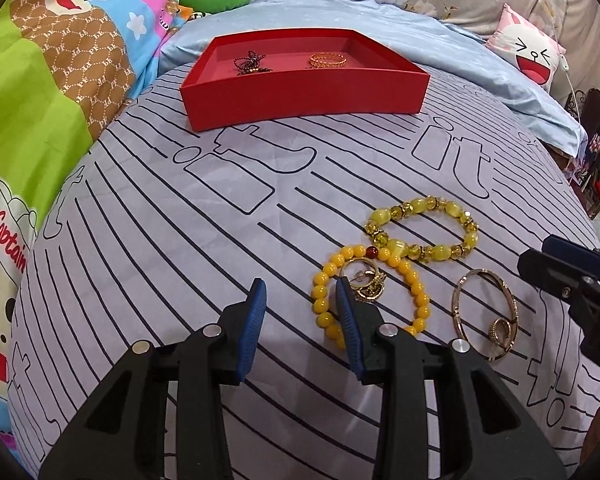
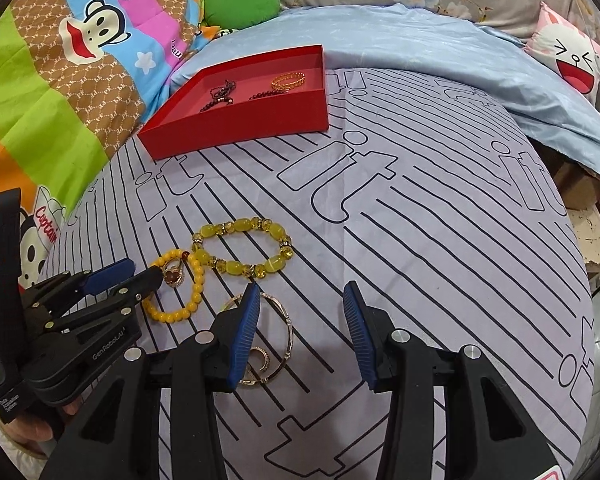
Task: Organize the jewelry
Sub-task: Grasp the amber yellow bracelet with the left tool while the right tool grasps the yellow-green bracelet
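A red tray (image 1: 300, 100) (image 2: 240, 124) at the back of the bed holds a dark beaded chain (image 1: 249, 62) and a gold bangle (image 1: 327, 60). On the striped sheet lie a yellow-green bead bracelet (image 1: 422, 226) (image 2: 242, 246), an orange bead bracelet (image 1: 372, 292) (image 2: 180, 284) with gold rings (image 1: 366, 280) inside it, and a thin gold bangle (image 1: 486, 312) (image 2: 276, 332) with a small ring. My left gripper (image 1: 302, 294) is open and empty, its right finger at the orange bracelet. My right gripper (image 2: 300, 300) is open and empty, its left finger over the thin bangle.
A cartoon quilt (image 1: 40, 100) is piled on the left. A light blue pillow (image 1: 480, 64) lies behind the tray. A pink face cushion (image 1: 528, 52) sits at the back right. The bed edge drops off on the right.
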Motion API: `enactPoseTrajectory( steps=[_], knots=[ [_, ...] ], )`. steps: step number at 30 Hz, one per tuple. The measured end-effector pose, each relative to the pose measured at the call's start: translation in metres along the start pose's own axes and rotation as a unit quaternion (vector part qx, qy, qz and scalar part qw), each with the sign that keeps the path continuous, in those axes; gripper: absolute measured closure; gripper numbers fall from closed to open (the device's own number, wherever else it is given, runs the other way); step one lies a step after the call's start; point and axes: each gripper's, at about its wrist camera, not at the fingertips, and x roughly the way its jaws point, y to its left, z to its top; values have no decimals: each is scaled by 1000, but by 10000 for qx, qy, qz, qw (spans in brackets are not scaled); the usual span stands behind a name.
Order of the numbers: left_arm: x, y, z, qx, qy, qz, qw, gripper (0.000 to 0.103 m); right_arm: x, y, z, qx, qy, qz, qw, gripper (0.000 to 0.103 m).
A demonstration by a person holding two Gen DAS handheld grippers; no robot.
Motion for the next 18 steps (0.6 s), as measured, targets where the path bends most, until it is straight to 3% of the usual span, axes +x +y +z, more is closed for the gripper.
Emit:
enactPoseTrajectory(
  steps=[4, 8, 18],
  knots=[
    [1, -1, 0, 71, -72, 27, 9999, 74, 4, 2, 0, -19, 37, 18, 10000, 60],
    [1, 1, 2, 66, -67, -15, 10000, 96, 7, 4, 1, -62, 60, 31, 10000, 60],
    [1, 12, 2, -78, -1, -189, 9998, 96, 30, 12, 20, -175, 107, 86, 9998, 62]
  ],
)
